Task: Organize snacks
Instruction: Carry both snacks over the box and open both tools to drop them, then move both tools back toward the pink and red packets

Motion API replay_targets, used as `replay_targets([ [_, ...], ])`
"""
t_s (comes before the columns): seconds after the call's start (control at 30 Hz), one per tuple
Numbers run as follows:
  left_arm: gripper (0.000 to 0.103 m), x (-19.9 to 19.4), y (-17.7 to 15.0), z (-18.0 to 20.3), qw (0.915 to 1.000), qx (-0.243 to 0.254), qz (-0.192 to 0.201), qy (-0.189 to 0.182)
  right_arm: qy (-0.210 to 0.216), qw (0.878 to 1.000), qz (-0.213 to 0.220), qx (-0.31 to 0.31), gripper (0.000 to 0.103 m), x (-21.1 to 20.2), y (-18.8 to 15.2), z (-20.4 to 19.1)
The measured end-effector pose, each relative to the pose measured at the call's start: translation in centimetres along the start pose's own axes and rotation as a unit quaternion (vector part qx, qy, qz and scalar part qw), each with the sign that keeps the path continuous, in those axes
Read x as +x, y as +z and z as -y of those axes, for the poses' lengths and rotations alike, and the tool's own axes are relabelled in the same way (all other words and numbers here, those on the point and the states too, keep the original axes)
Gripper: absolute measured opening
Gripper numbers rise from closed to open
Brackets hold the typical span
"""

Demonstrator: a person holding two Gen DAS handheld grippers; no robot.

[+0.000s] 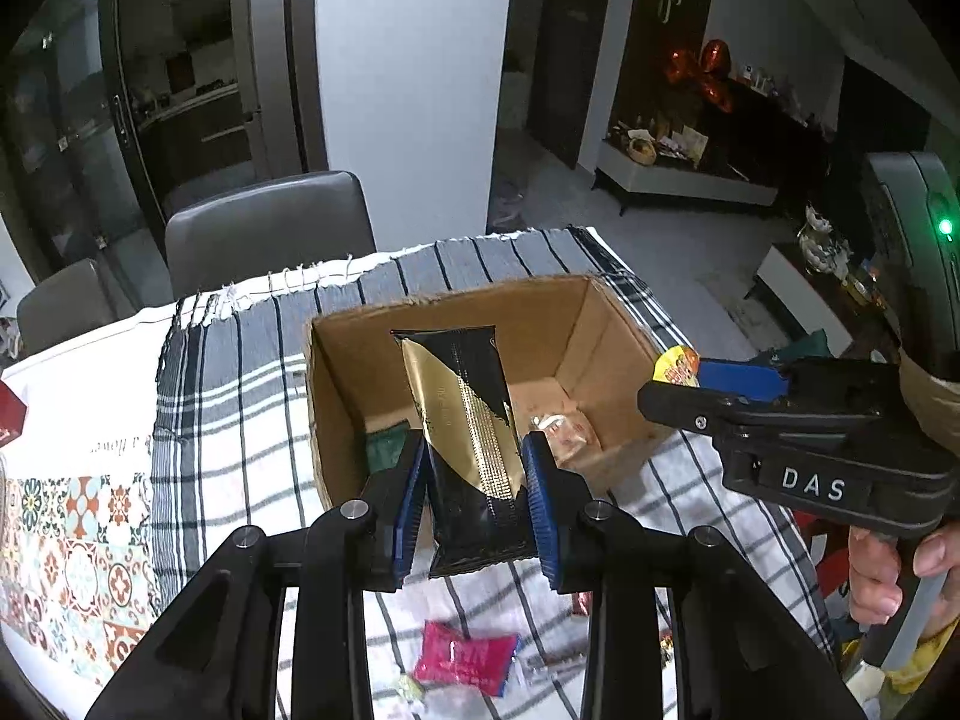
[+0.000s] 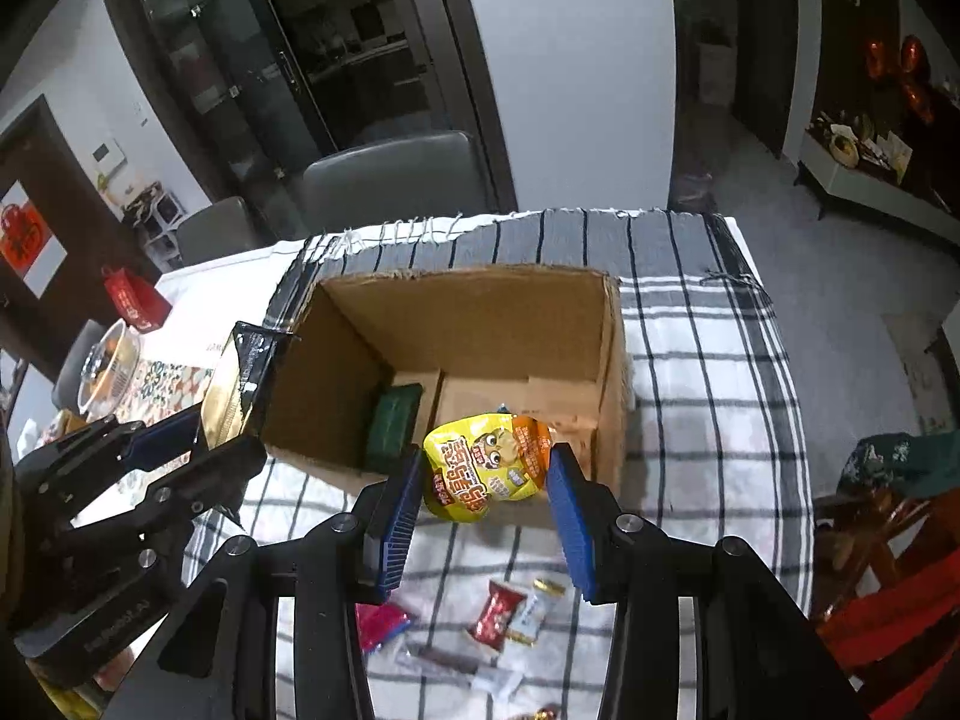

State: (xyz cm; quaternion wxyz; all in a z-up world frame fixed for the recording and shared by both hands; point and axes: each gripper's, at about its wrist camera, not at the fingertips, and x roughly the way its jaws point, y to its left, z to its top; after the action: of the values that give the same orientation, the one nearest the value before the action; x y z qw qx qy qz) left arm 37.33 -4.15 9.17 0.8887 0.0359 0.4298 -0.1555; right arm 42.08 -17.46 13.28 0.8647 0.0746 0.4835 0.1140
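My left gripper [image 1: 474,492] is shut on a long black and gold snack packet [image 1: 465,438], held upright above the near rim of an open cardboard box [image 1: 540,312]. My right gripper [image 2: 483,480] is shut on a yellow and orange snack pouch [image 2: 480,468], also raised over the near wall of the same box [image 2: 480,312]. The right gripper [image 1: 690,384] appears at the right of the left wrist view with the yellow pouch [image 1: 675,365] at its tip. A green packet [image 2: 393,426] lies inside the box, as does a pale wrapped snack [image 1: 567,432].
A checked cloth [image 2: 690,360] covers the table under the box. Loose snacks lie on it near me: a pink packet [image 1: 465,657], a red candy [image 2: 495,609], a white one [image 2: 537,606]. Grey chairs [image 1: 270,228] stand behind the table. A glass bowl [image 2: 108,360] and red box [image 2: 132,300] sit at left.
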Motion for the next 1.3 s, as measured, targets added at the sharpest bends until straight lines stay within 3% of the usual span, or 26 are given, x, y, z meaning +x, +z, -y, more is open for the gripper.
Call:
replay_targets([
  [0.23, 0.032, 2.1, 1.4, -1.0, 1.0000, 0.003, 0.000, 0.007, -0.012, 1.000, 0.001, -0.002, 0.043, 1.8, 1.0, 0.3],
  [0.27, 0.035, 2.5, 1.6, -1.1, 0.9999, 0.003, -0.001, 0.014, -0.013, 1.000, 0.002, -0.002, 0.044, 2.0, 1.1, 0.3],
  [0.3, 0.047, 2.7, 1.7, -1.1, 0.9997, 0.003, -0.001, 0.023, -0.016, 1.000, 0.003, -0.005, 0.045, 2.2, 1.2, 0.4],
  [0.37, 0.060, 3.0, 1.8, -1.2, 0.9990, 0.006, 0.002, 0.045, -0.027, 1.000, 0.001, -0.005, 0.053, 2.5, 1.3, 0.5],
  [0.63, 0.062, 1.2, 0.5, -1.0, 0.9989, 0.001, 0.004, 0.048, -0.037, 0.999, -0.003, -0.003, 0.054, 1.3, -0.2, 0.8],
  [0.97, 0.063, -2.6, -2.7, 0.2, 0.9990, 0.006, 0.023, 0.039, -0.014, 1.000, 0.008, -0.015, 0.054, -1.5, -3.2, -0.6],
  [1.3, 0.063, -4.0, -6.3, 0.5, 0.9990, -0.001, 0.007, 0.044, -0.001, 1.000, -0.006, -0.023, 0.054, -2.0, -6.8, -1.8],
])
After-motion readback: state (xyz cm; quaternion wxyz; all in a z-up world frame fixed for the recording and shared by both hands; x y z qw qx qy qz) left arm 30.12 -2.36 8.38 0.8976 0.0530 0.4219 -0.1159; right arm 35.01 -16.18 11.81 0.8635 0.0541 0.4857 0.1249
